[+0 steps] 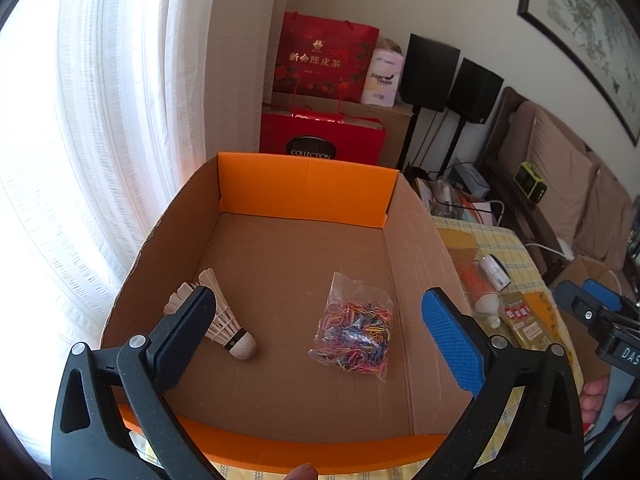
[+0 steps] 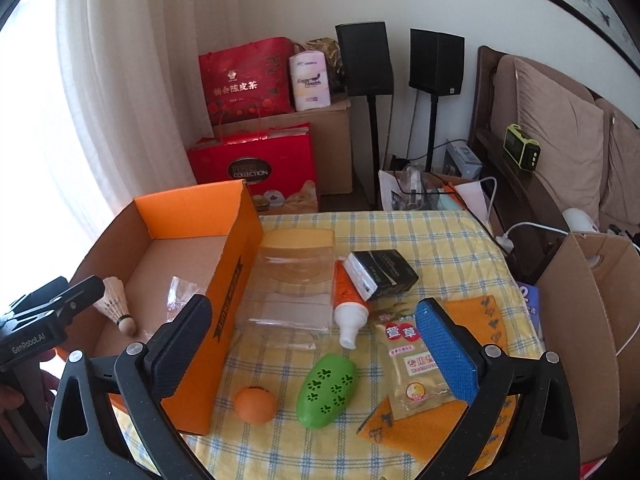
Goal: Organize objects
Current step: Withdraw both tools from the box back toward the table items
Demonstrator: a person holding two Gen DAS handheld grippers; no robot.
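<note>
An orange cardboard box [image 1: 308,188] holds a white shuttlecock [image 1: 230,328] and a clear bag of coloured rubber bands [image 1: 354,332]. My left gripper [image 1: 320,300] hangs open over the box's near end with nothing between its fingers. My right gripper [image 2: 316,308] is open too, above the checked tablecloth [image 2: 440,240] beside the box [image 2: 228,292]. Below it lie an orange ball [image 2: 255,404], a green paw-print case [image 2: 326,390], an orange-and-white tube [image 2: 350,308], a clear plastic container [image 2: 292,292], a black packet [image 2: 380,274] and a gold sachet [image 2: 412,364].
An orange cloth [image 2: 424,432] lies under the sachet. An open brown carton [image 2: 580,320] stands right of the table. Red gift bags [image 2: 252,168], two black speakers [image 2: 436,60] and a sofa [image 2: 560,128] stand behind. A white curtain [image 2: 120,100] hangs left.
</note>
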